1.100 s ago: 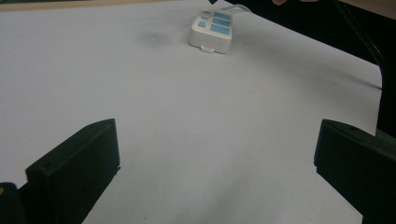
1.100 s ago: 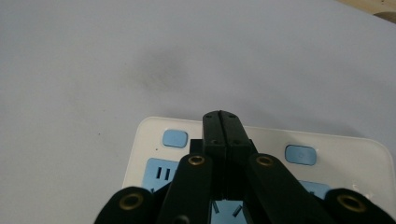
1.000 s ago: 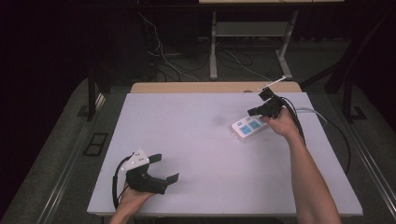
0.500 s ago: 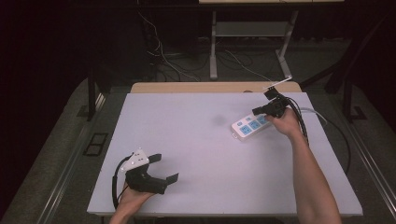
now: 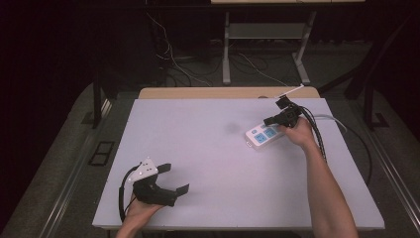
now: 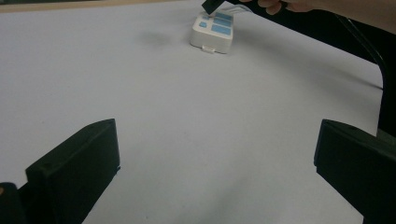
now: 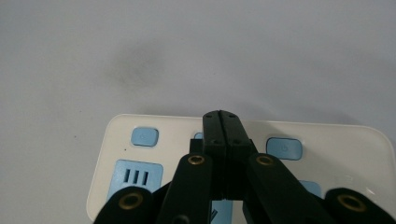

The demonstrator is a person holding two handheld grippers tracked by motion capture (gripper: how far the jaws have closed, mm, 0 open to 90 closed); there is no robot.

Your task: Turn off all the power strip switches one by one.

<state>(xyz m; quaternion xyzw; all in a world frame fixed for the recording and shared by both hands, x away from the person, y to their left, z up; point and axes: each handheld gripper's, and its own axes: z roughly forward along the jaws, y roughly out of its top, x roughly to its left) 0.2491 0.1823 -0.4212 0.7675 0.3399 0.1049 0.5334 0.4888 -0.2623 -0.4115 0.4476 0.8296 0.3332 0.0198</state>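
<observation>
A white power strip [image 5: 260, 135] with blue sockets and buttons lies on the right part of the white table [image 5: 198, 148]. My right gripper [image 5: 270, 120] is shut, with nothing between its jaws. Its joined tips point down at the strip. In the right gripper view the shut tips [image 7: 221, 116] sit over the middle of the row of blue buttons on the power strip [image 7: 345, 154]; whether they touch it I cannot tell. My left gripper [image 5: 174, 178] rests open near the front left. Its jaws stand wide apart in the left gripper view [image 6: 217, 140], which looks toward the power strip [image 6: 212, 32].
A white cable [image 5: 341, 121] runs from the strip off the table's right side. A faint dark smudge [image 5: 230, 127] marks the table left of the strip. Beyond the far edge are a wooden ledge [image 5: 223, 92] and a metal frame [image 5: 227, 49] on the floor.
The right hand has shifted only slightly over the power strip. The left gripper has stayed where it was.
</observation>
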